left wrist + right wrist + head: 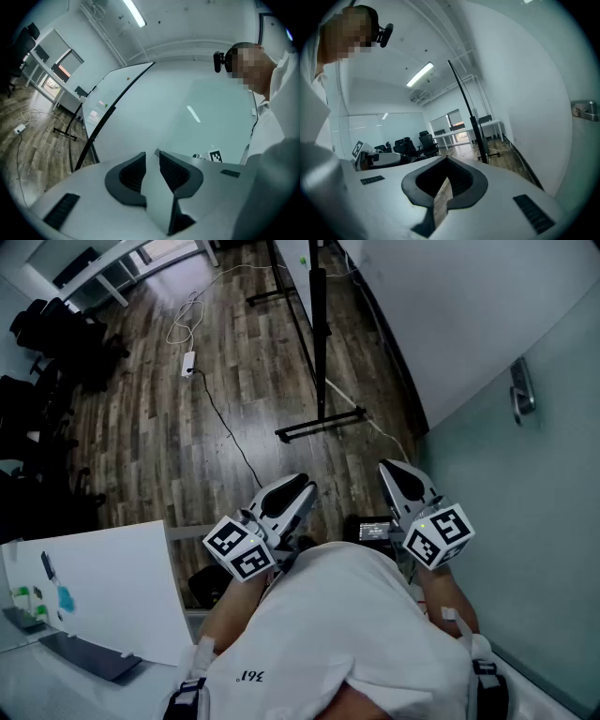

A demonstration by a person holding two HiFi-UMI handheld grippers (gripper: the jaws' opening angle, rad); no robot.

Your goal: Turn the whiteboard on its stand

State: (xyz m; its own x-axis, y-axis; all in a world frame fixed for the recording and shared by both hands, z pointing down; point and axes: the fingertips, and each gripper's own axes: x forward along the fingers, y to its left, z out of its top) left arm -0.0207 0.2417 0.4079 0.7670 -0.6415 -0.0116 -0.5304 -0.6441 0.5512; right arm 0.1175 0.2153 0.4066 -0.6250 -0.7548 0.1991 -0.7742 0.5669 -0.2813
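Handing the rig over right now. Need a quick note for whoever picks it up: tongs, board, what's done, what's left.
Left tongs: open, empty, held close to the body.
Right tongs: shut, empty, also close to the body.
Whiteboard: upright on its stand ahead, seen almost edge-on. The stand's foot is on the wood floor. Neither tongs touches the board.
Done: no grip on the board yet; whether it has been turned can't be told.
Left: probably step up, take the board's edge, swing it on the stand.
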